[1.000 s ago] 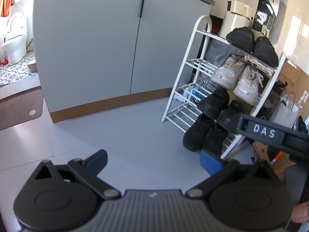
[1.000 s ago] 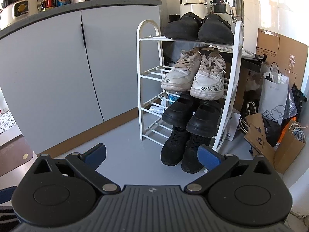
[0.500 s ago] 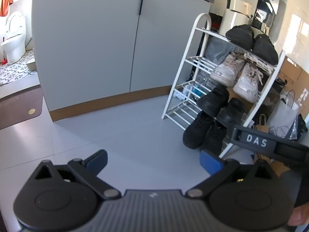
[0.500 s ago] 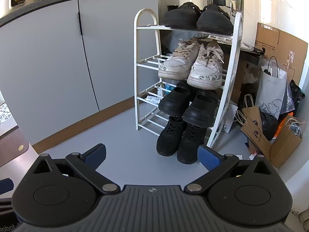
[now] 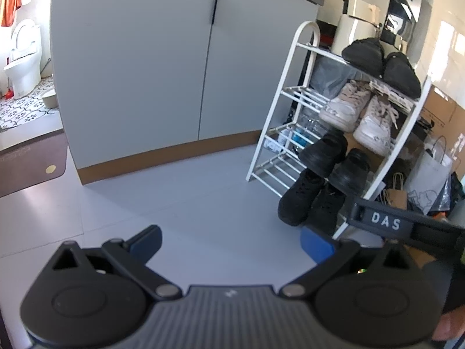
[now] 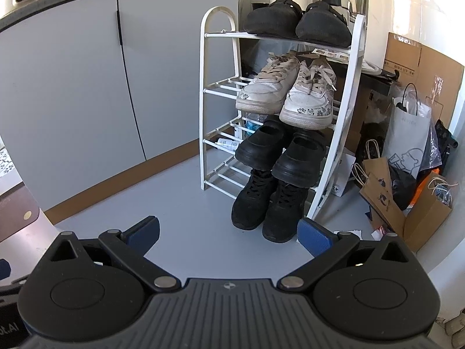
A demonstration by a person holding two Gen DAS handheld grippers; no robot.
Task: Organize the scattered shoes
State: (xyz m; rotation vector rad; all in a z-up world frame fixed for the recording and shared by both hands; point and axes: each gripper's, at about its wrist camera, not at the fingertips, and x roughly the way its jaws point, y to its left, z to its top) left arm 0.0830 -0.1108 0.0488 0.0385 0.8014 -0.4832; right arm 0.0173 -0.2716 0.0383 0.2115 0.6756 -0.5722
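My left tongs (image 5: 229,241) and right tongs (image 6: 228,232) both gape, empty, over bare floor (image 6: 189,203). Ahead, the rack (image 6: 218,87) holds all shoes (image 6: 284,96); paper bags (image 6: 407,203) crowd its right, cabinet (image 6: 87,87) its left.

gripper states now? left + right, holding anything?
Left gripper: open, fingers spread over bare floor, holding nothing.
Right gripper: open, holding nothing, pointed at the shoe rack.
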